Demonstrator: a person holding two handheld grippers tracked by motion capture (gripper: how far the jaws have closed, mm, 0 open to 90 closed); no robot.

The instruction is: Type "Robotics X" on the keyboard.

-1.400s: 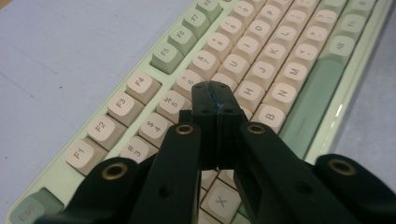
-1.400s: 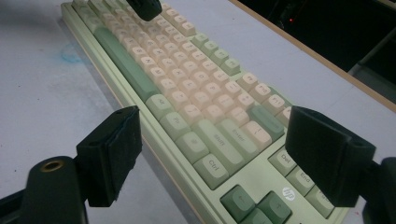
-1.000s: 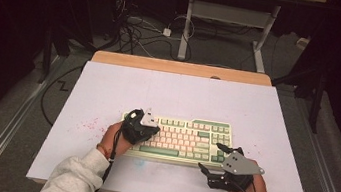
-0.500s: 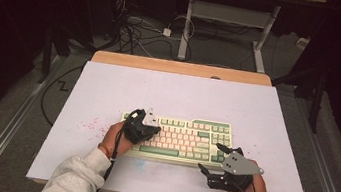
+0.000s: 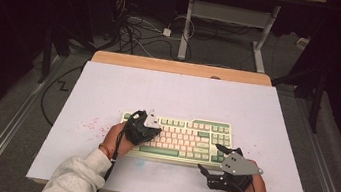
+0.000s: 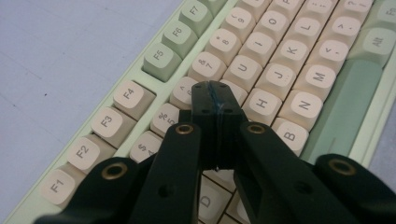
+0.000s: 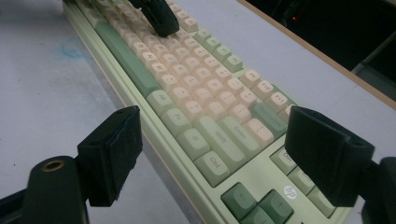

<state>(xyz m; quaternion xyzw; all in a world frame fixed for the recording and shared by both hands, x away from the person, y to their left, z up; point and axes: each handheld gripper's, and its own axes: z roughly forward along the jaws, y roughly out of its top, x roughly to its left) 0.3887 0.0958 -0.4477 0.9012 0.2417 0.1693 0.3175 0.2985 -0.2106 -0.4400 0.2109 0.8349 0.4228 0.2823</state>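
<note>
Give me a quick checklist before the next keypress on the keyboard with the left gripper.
1. Left gripper jaws shut into one tip for pressing: ok.
2. Tip over the keyboard letter block, near the 6, Y and G keys: ok; which single key it touches: cannot tell.
3. Right gripper jaws open, straddling the keyboard's front right corner near the Ctrl key: ok.
4. Right gripper pads actually bracing the keyboard: cannot tell, a gap shows on both sides.
5. Keyboard lying flat on the table: ok.
6. Cables trailing from the grippers off the keys: ok.
</note>
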